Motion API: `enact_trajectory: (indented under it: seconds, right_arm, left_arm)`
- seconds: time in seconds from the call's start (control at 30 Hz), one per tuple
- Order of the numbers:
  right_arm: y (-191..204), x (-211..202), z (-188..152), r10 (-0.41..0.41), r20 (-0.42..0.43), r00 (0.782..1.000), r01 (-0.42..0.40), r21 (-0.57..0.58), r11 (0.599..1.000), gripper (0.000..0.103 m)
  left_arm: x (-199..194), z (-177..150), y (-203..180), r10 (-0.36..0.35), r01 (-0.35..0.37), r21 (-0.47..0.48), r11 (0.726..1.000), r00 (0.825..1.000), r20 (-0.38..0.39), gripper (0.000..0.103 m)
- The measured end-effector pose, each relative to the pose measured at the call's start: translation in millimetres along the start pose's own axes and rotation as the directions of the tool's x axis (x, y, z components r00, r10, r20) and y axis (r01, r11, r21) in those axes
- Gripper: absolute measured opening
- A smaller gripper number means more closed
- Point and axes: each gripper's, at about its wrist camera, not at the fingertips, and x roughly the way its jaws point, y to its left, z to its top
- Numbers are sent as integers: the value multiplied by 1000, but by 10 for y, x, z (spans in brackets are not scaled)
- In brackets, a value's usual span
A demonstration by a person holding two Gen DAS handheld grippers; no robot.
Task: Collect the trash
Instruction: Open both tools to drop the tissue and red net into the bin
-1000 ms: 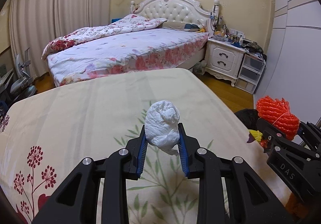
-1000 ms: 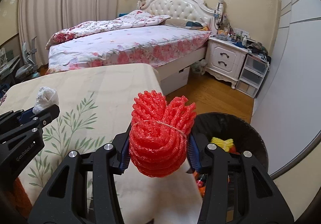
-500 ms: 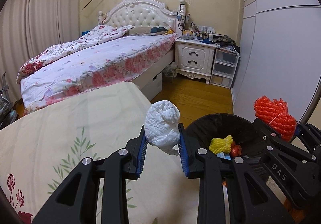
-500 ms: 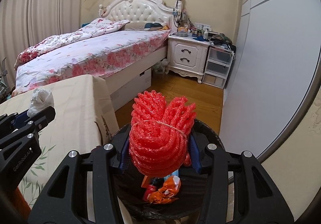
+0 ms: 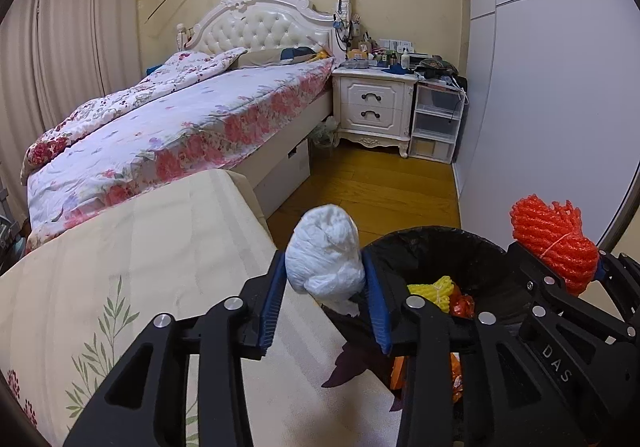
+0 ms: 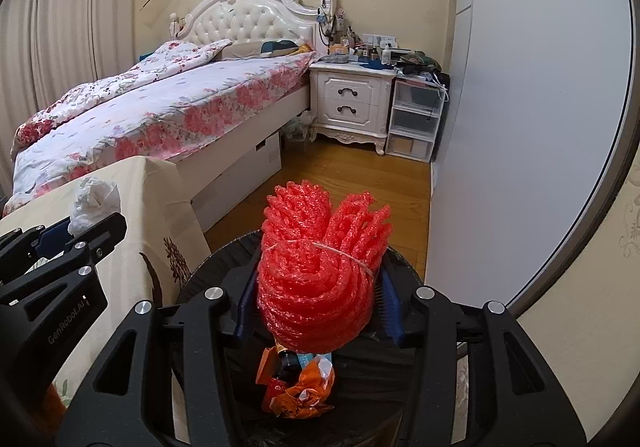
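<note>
A white crumpled tissue wad (image 5: 324, 263) sits between the blue pads of my left gripper (image 5: 324, 287), still touching both. The jaws are opening. It hangs over the corner of the cream leaf-print tablecloth (image 5: 160, 247), at the left rim of a black-lined bin (image 5: 440, 239). My right gripper (image 6: 318, 299) holds a red foam net bundle (image 6: 320, 267) directly above the bin (image 6: 224, 259); its jaws are opening too, with the bundle still between them. The bundle (image 5: 556, 243) also shows at the right of the left wrist view. The bin holds a yellow foam net (image 5: 434, 287) and orange wrappers (image 6: 304, 387).
A bed with a floral cover (image 5: 180, 127) stands beyond the table. A white nightstand (image 5: 376, 107) and clear plastic drawers (image 5: 438, 123) stand at the back. A white wardrobe door (image 6: 540, 127) runs along the right. Wooden floor (image 5: 380, 187) lies between the bed and the bin.
Both grippers have swung right, from over the tablecloth to the bin. The pads of each stand slightly wider apart than before, with the tissue and the red bundle still between them.
</note>
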Motion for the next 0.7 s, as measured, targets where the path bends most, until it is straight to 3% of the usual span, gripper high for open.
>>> enact_trajectory:
  seconds: [0.17,0.23,0.4,0.7]
  right_arm:
    - [-30,-2,3,-15,11,1000,15,7,1000,60]
    - [-29,-9,5,-19,14,1000,19,6,1000,61]
    - [-18,-43,9,-28,26,999,28,3,1000,66]
    - [-9,-130,10,-39,35,999,39,3,999,67]
  left_arm:
    - [-13,7,1,9,-9,-1,1000,1000,14,68]
    - [-18,6,-5,21,-21,0,1000,1000,22,73]
    - [-42,10,27,41,-41,-4,999,999,27,77]
    - [-154,8,123,45,-44,-33,998,998,39,80]
